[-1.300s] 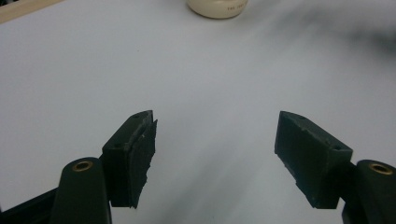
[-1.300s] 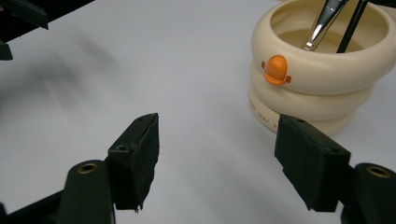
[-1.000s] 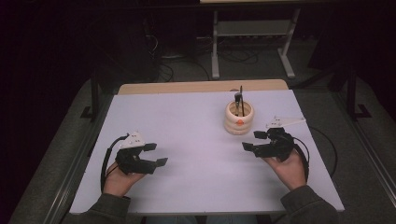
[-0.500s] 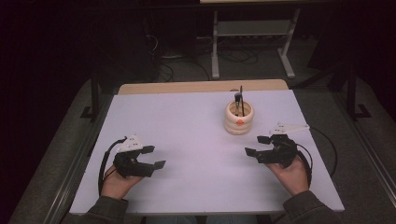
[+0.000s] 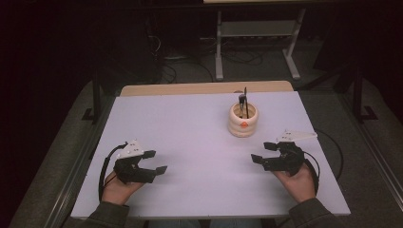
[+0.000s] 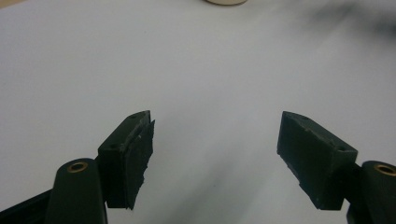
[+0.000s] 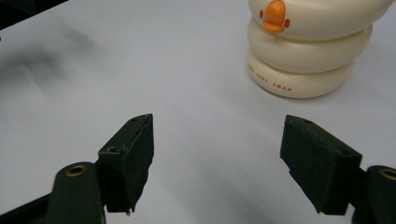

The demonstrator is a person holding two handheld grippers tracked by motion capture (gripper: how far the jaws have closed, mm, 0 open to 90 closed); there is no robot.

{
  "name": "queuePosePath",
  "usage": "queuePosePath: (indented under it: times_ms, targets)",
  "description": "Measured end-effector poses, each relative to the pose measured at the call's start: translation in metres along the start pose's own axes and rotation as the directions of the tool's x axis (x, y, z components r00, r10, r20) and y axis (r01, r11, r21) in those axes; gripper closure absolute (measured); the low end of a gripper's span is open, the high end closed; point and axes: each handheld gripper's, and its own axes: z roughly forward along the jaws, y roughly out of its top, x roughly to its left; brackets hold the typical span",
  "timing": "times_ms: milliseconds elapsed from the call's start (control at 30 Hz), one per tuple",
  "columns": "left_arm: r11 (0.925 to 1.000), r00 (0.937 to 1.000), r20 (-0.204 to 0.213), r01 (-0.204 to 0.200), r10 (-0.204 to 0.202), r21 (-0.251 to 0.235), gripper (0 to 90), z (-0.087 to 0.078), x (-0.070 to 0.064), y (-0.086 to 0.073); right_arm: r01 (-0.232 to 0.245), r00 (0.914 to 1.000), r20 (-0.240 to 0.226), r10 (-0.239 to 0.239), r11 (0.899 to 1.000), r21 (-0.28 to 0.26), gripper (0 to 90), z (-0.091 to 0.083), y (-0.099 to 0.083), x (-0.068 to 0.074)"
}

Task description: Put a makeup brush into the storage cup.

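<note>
- Cream-coloured, ringed ceramic holder with an orange beak mark (image 5: 242, 119) standing upright on the white desk (image 5: 190, 128), toward the far right part, dark thin utensils (image 5: 244, 102) sticking up out of it.
- Right black two-jaw gripper (image 5: 263, 153) resting low near the desk's front right, held in a hand (image 5: 298, 179); jaws spread wide, grasping nothing, well short of the holder.
- In the right gripper view, holder (image 7: 308, 51) beyond and to the right of the released jaws.
- Left black two-jaw gripper (image 5: 156, 161) near the front left, held in a hand (image 5: 119, 187), jaws likewise released over bare desk, well apart from the holder.
</note>
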Motion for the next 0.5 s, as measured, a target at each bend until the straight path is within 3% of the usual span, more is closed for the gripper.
queuePosePath:
  times_ms: [500]
  targets:
    - [1.0, 1.0, 0.001, -0.001, 0.001, -0.009, 25.9, -0.001, -0.0011, -0.006, -0.003, 1.0, 0.003, 0.003, 1.0, 0.0, 25.2, -0.0009, -0.0106, -0.0014]
